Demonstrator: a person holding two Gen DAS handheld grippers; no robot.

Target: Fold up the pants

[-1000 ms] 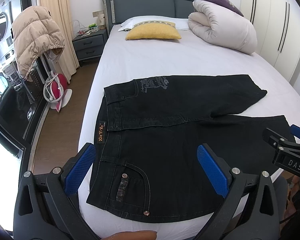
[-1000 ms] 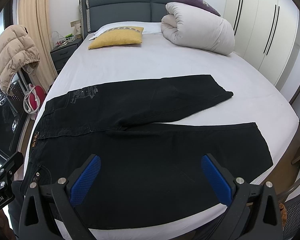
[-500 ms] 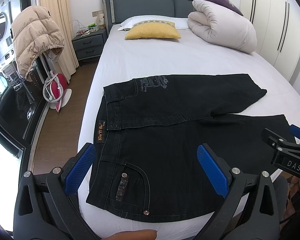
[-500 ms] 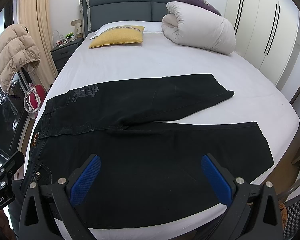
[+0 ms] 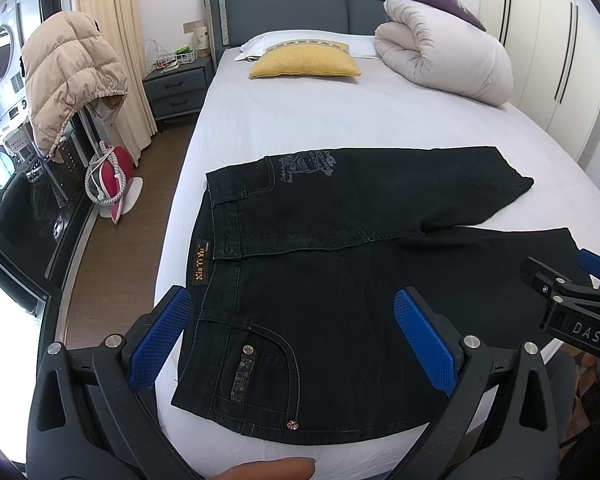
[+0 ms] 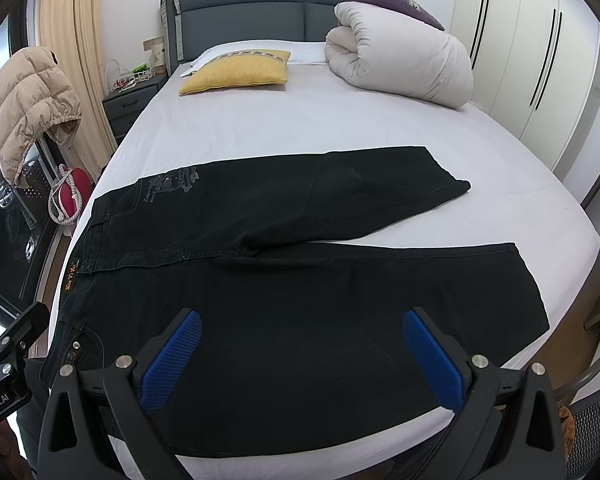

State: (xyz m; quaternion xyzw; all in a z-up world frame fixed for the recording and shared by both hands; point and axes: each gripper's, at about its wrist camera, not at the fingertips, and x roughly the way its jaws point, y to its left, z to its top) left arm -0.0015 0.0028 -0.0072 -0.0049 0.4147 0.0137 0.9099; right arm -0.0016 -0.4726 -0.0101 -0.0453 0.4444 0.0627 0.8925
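Observation:
Black jeans lie flat on the white bed, waistband to the left, legs spread to the right; they also show in the right wrist view. The far leg angles away, the near leg runs along the bed's front edge. My left gripper is open and empty above the waist and near pocket. My right gripper is open and empty above the near leg. The right gripper also shows at the right edge of the left wrist view.
A yellow pillow and a rolled white duvet lie at the head of the bed. A nightstand, a beige jacket and a pink item stand on the left. Wardrobes are on the right.
Both grippers have barely shifted; the view has crept slightly. The jeans have not moved.

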